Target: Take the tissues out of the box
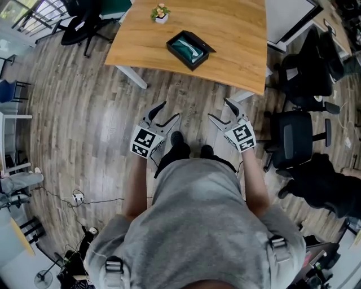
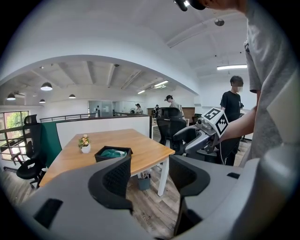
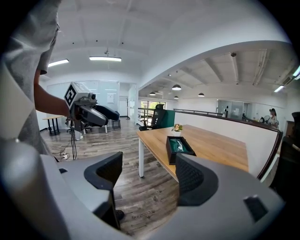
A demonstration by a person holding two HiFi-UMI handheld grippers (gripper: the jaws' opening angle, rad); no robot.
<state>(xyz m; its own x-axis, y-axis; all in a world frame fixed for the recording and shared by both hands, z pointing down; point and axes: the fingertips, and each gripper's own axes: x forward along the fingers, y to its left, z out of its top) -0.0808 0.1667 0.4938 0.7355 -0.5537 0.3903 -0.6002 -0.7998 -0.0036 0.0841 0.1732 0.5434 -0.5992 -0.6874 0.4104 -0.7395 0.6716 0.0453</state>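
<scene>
Black box holding teal tissues sat on desk, well ahead of 2 claws, long axis slanted. Left claw, right claw gaped apart, empty, over floor; neither clearly nearer.

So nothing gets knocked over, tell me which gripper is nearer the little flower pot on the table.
Left. The left gripper hangs over the floor short of the table, almost in line with the flower pot; the right gripper is level with it, further right.
</scene>
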